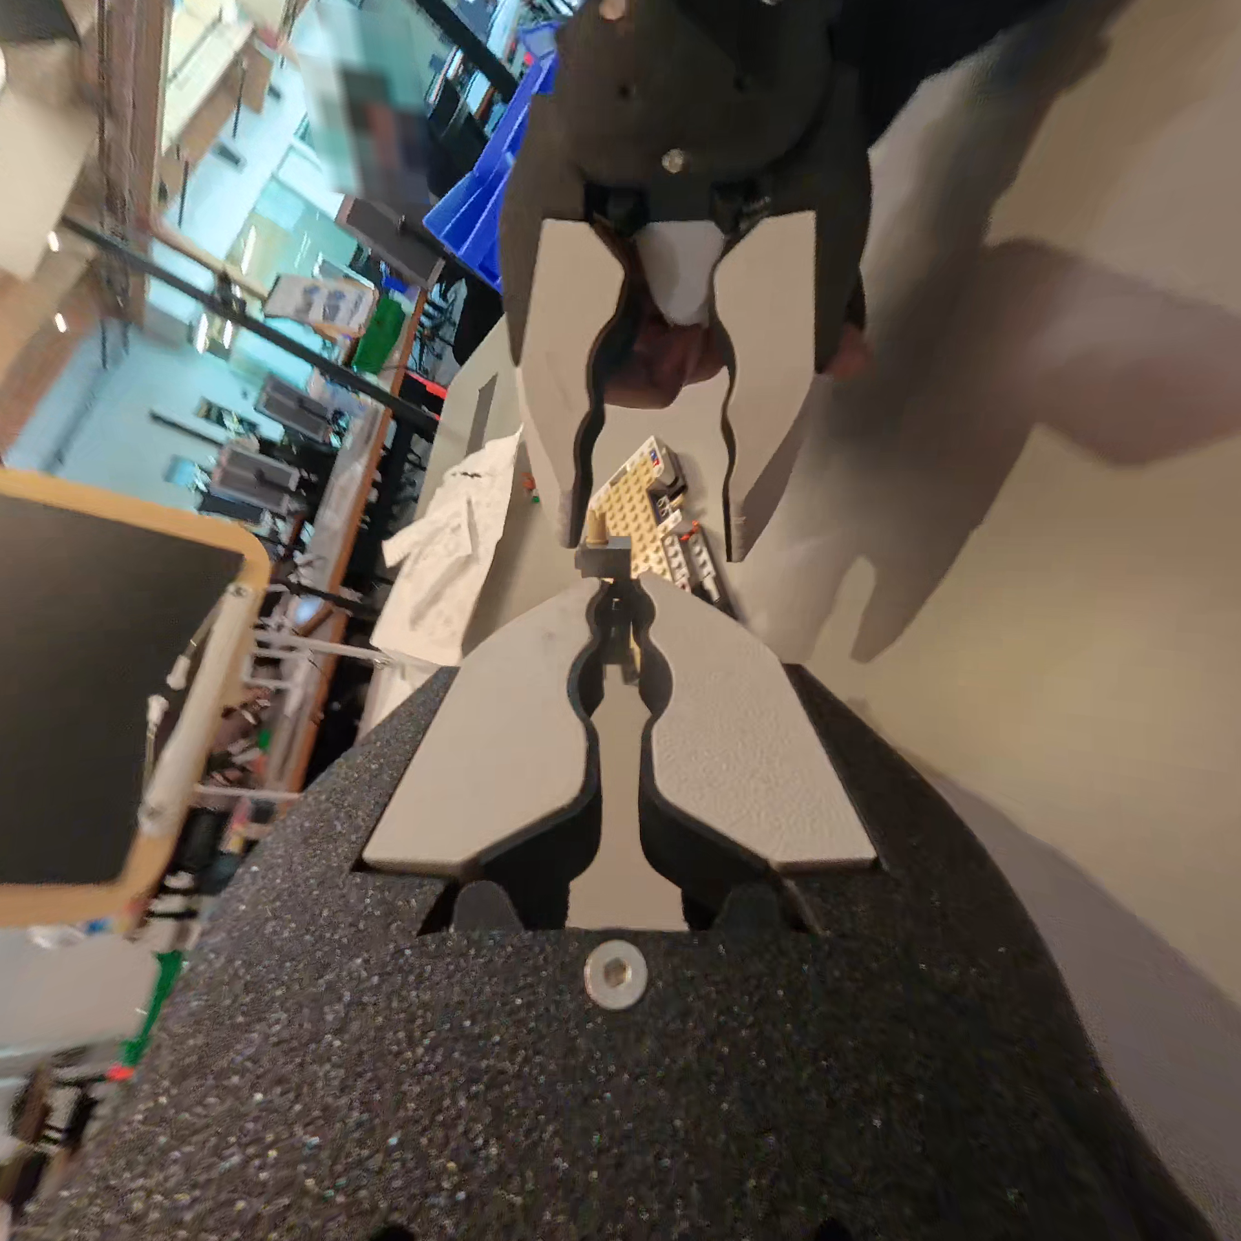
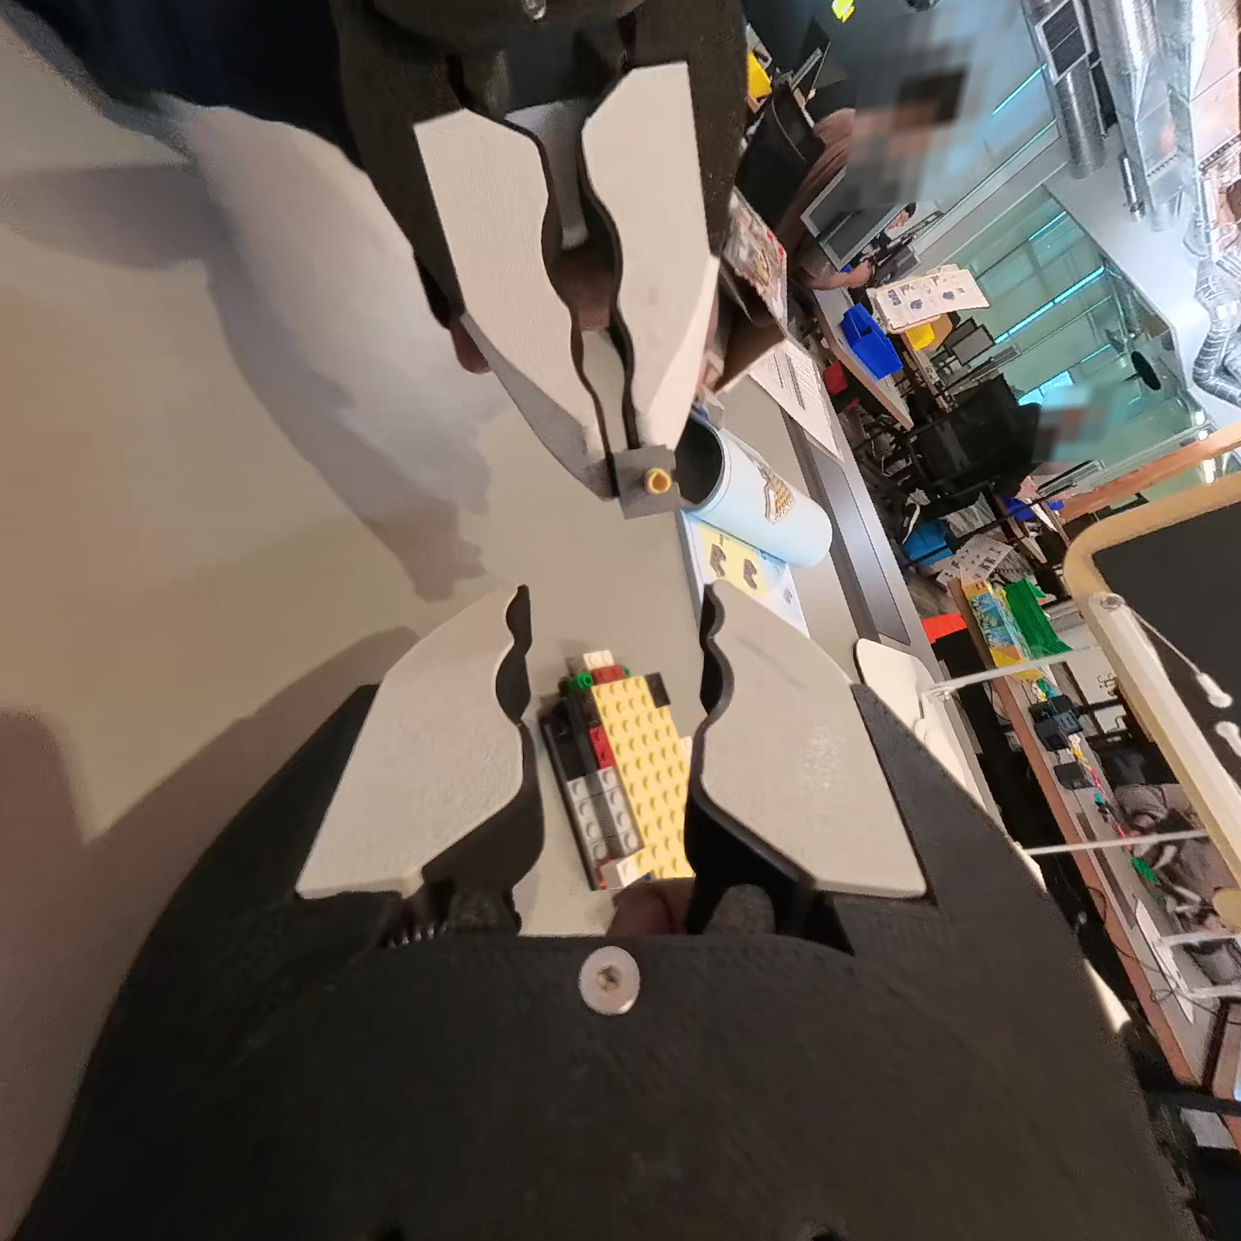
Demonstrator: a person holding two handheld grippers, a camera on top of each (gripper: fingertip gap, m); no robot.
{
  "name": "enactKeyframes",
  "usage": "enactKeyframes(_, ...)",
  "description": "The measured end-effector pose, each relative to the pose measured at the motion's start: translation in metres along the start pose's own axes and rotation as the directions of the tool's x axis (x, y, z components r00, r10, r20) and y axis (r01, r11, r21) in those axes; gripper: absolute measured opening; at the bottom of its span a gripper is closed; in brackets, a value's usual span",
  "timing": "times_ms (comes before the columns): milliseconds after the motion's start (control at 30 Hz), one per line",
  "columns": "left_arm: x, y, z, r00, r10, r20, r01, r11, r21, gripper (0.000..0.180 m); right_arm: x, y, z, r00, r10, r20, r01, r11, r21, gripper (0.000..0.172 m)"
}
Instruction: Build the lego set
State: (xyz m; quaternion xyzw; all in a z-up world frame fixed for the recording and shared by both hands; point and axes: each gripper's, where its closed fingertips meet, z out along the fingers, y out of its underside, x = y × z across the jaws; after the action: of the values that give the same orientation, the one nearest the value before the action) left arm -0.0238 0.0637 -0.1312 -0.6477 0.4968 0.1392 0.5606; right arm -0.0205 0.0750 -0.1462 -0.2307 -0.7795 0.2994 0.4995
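Note:
My left gripper (image 1: pixel 621 591) is shut on a small dark grey brick (image 1: pixel 604 559) with a tan peg (image 1: pixel 596 530) sticking out of it. The right wrist view shows the same gripper (image 2: pixel 621 463) pinching the grey brick (image 2: pixel 645 480) above the grey table (image 2: pixel 268 470). My right gripper (image 2: pixel 614 611) is open and empty. It hovers over a brick build (image 2: pixel 638 759) with a tan studded plate, grey, black, red and green parts, lying on the table. The build also shows in the left wrist view (image 1: pixel 634 510), between the right gripper's spread fingers (image 1: pixel 655 537).
A light blue cup (image 2: pixel 765 503) lies on its side on an instruction booklet (image 2: pixel 745 577), just right of the held brick. White papers (image 1: pixel 450 557) lie at the table's edge. A blue bin (image 1: pixel 497 181), a framed black board (image 1: pixel 101 671) and cluttered benches stand beyond. The grippers are tip to tip, or close to it.

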Motion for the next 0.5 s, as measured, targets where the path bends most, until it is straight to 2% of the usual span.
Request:
enactKeyframes(67, -0.005, 0.013, 0.007, 0.995, 0.101, 0.005, -0.101, 0.995, 0.000, 0.005, 0.007, 0.008, 0.007, 1.000, 0.006, 0.001, -0.006, 1.000, -0.029, 0.049)
enactKeyframes(167, -0.014, 0.037, 0.018, 0.982, 0.183, 0.037, -0.183, 0.983, -0.016, 0.005, 0.016, 0.017, 0.014, 0.999, 0.041, 0.000, -0.041, 0.998, -0.039, 0.048)
enactKeyframes(267, -0.015, 0.060, 0.021, 0.986, 0.155, 0.068, -0.153, 0.988, -0.037, 0.005, 0.020, 0.031, 0.019, 0.997, 0.081, 0.000, -0.081, 0.995, -0.052, 0.046)
enactKeyframes(333, -0.006, 0.071, 0.020, 0.990, 0.136, 0.038, -0.134, 0.990, -0.045, 0.005, 0.016, 0.043, 0.020, 0.995, 0.096, 0.026, -0.093, 0.991, -0.093, 0.046)
enactKeyframes(433, 0.005, 0.078, 0.020, 0.994, 0.107, -0.007, -0.107, 0.993, -0.051, 0.005, 0.014, 0.052, 0.017, 0.987, 0.148, 0.061, -0.138, 0.980, -0.141, 0.047)
enactKeyframes(500, 0.007, 0.078, 0.021, 0.994, 0.110, -0.023, -0.111, 0.992, -0.054, 0.005, 0.009, 0.055, 0.015, 0.968, 0.213, 0.132, -0.187, 0.964, -0.187, 0.047)
